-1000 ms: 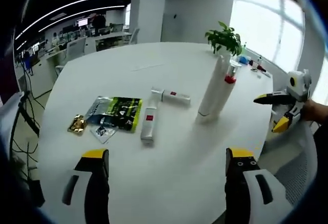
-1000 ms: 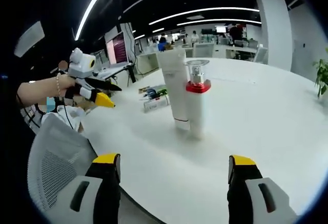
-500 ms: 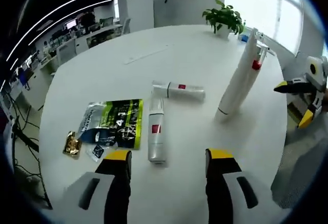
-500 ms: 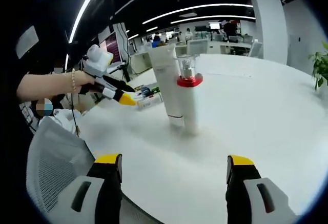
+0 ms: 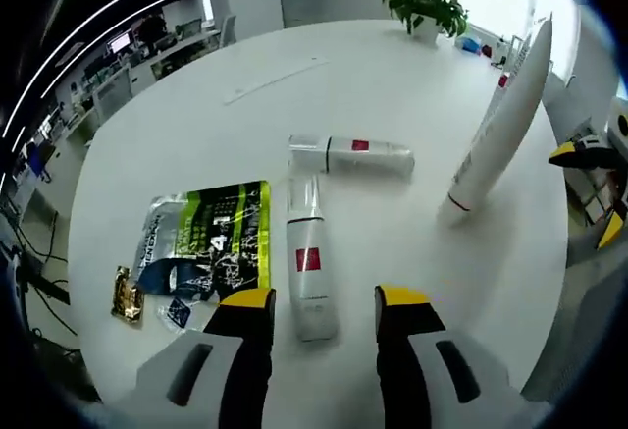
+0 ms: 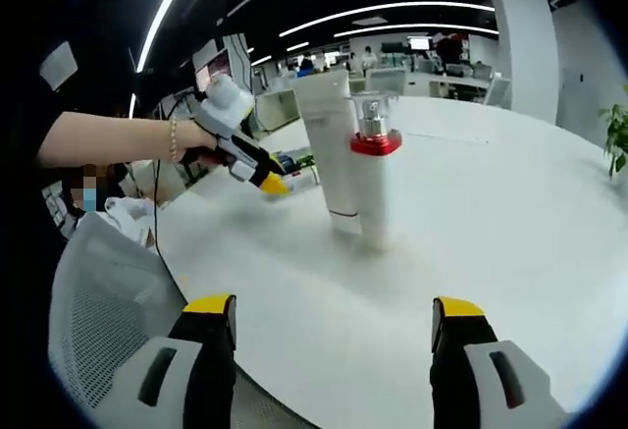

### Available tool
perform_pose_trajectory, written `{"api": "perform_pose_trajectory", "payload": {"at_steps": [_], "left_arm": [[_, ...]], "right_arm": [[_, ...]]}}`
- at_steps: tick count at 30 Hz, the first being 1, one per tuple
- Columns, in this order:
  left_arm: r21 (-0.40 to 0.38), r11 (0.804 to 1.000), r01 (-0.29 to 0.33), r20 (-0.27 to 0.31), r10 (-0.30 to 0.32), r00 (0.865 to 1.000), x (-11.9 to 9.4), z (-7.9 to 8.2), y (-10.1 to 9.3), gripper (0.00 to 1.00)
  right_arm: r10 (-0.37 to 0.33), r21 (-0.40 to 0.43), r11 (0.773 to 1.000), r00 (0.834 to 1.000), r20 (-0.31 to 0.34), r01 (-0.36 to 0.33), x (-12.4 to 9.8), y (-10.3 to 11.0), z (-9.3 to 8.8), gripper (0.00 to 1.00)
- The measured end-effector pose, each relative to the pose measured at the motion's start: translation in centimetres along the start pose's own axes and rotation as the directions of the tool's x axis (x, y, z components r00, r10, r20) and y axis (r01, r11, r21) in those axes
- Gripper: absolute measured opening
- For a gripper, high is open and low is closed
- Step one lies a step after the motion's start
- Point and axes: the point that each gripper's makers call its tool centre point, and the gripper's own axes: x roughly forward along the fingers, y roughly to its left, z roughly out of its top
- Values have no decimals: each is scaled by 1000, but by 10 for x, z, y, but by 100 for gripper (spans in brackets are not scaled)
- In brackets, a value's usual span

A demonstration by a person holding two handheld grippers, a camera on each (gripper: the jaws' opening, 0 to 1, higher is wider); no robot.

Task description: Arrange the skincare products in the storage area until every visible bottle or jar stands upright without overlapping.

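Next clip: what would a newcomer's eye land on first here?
Two white bottles with red labels lie flat on the round white table: one just ahead of the left gripper, the other beyond it. A tall white tube and a red-collared pump bottle stand upright together.

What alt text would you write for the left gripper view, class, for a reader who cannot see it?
The left gripper, jaws open, hovers over a white tube lying flat on a round white table. A second tube lies beyond it, a green packet alongside, and a tall white tube stands upright.

A large "4" reads on the green foil pouch [image 5: 211,242]; other print illegible.
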Motion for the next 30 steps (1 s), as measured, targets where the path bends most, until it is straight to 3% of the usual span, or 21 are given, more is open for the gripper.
{"api": "perform_pose_trajectory", "payload": {"at_steps": [15, 26, 30], "left_arm": [[24, 1000, 2, -80, 0, 997, 19, -13, 9, 25], [36, 999, -16, -83, 19, 996, 14, -10, 4, 23], [-2, 1000, 2, -72, -2, 997, 8, -11, -1, 23]], "right_arm": [[8, 10, 1000, 1000, -9, -8, 2, 1, -3, 85], [17, 2, 1000, 1000, -10, -17, 2, 4, -3, 82], [40, 6, 999, 999, -1, -40, 1, 7, 0, 77]]}}
